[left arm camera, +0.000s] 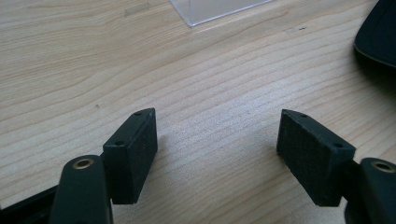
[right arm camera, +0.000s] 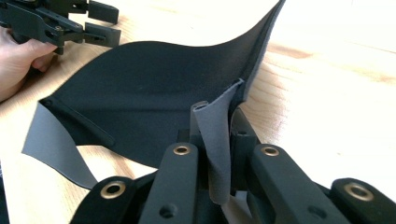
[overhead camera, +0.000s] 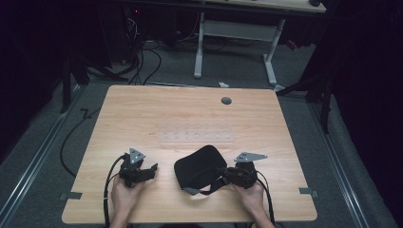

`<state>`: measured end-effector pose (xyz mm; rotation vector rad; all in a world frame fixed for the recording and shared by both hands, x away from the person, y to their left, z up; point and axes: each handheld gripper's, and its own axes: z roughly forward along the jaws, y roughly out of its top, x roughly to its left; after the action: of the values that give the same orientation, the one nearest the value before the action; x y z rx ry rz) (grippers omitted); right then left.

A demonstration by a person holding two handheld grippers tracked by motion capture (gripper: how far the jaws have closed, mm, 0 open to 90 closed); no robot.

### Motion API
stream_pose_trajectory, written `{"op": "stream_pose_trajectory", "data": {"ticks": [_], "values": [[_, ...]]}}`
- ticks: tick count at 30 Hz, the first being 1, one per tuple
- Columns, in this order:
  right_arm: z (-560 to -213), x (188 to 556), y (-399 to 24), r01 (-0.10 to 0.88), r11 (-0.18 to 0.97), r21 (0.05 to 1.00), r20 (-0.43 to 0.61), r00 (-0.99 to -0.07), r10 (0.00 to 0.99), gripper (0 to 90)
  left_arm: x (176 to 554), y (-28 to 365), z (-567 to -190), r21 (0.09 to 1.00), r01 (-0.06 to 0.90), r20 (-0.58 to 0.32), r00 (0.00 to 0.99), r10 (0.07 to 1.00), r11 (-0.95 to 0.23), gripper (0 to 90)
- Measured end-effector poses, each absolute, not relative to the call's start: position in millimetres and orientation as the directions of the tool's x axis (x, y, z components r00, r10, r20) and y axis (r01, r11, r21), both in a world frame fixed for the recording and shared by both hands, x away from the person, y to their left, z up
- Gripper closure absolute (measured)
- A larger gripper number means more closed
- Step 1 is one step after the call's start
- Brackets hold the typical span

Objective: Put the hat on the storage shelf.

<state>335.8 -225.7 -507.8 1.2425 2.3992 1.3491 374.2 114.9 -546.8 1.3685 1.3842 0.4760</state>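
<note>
Black fabric eye mask with grey strap, lying on near-centre of wooden table, one edge lifted. Clear plastic tray flat just beyond mask; contents cannot be told. Right gripper at mask's right edge, 2 jaws pressed together on strap. Left gripper left of mask, apart from it, jaws spread over bare wood.

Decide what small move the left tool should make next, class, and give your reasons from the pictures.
Probably bring the left tool across to the near edge of the black pad and close on it. It is open over bare table, while the right tool is shut on the pad's grey strap, one edge lifted.
</note>
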Motion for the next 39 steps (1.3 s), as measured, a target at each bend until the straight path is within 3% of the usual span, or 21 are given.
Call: {"op": "stream_pose_trajectory", "data": {"ticks": [20, 31, 33, 39], "values": [[-489, 327, -244, 0.583, 0.195, 0.789, 0.306, -0.647, 0.699, 84.5, 374, 115, -547, 0.854, 0.454, -0.394, 0.247, 0.885, 0.254, 29.4], [-473, 329, -246, 0.559, 0.177, 0.81, 0.304, -0.658, 0.689, 84.4, 366, 113, -543, 0.872, 0.447, -0.369, 0.33, 0.869, 0.201, 30.5], [-470, 329, -248, 0.568, 0.171, 0.805, 0.31, -0.649, 0.695, 84.4, 361, 111, -533, 0.862, 0.443, -0.423, 0.363, 0.83, 0.246, 30.1], [-466, 331, -251, 0.582, 0.151, 0.799, 0.331, -0.635, 0.698, 84.4, 351, 104, -514, 0.871, 0.42, -0.439, 0.426, 0.791, 0.257, 29.2]]}}
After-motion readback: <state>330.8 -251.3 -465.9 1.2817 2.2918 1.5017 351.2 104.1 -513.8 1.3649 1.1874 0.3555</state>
